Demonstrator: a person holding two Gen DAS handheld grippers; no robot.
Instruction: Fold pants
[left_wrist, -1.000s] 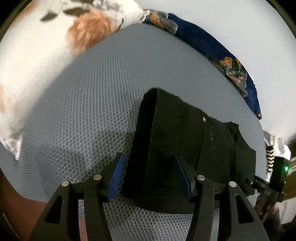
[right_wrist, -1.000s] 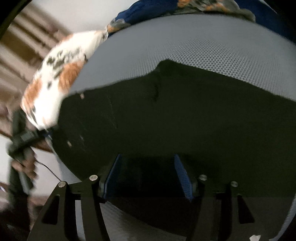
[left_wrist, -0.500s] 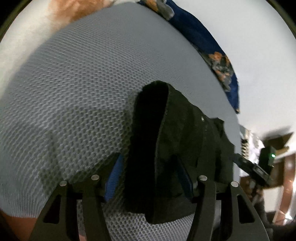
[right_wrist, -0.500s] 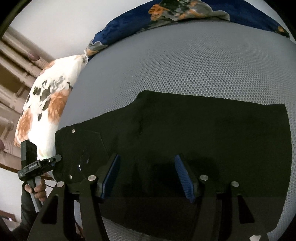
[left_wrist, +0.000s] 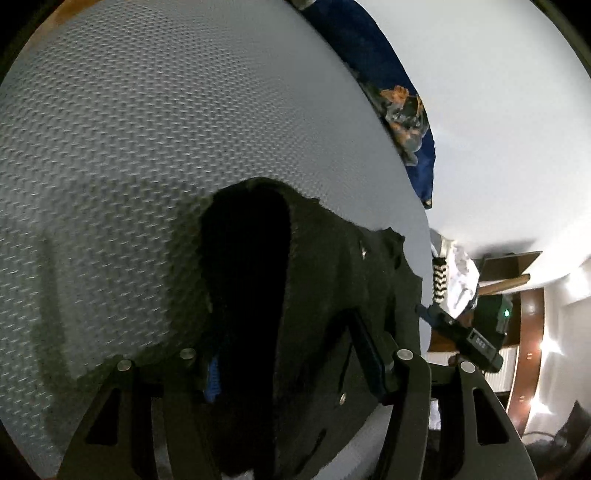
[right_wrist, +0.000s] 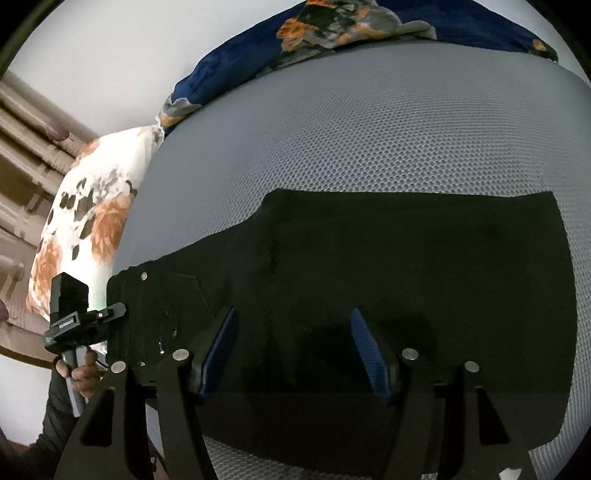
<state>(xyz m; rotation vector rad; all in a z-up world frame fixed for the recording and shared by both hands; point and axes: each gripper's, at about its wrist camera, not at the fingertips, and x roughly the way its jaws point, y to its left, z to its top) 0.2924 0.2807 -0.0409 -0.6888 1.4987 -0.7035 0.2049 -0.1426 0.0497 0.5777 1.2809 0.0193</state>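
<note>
While tilted down over pants (right_wrist: 406, 277), both hand-held grippers spread, pinching nothing: left (left_wrist: 288, 365), right (right_wrist: 291, 347).

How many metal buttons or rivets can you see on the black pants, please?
1 clear in the right wrist view: a rivet near the waistband of the black pants. Others may be hidden.

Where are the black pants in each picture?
Left wrist view: the black pants sit low in the middle, bunched between the jaws.
Right wrist view: the pants lie flat across the lower half.
Shared landmark: the blue flowered blanket at the grey mattress's far edge.
</note>
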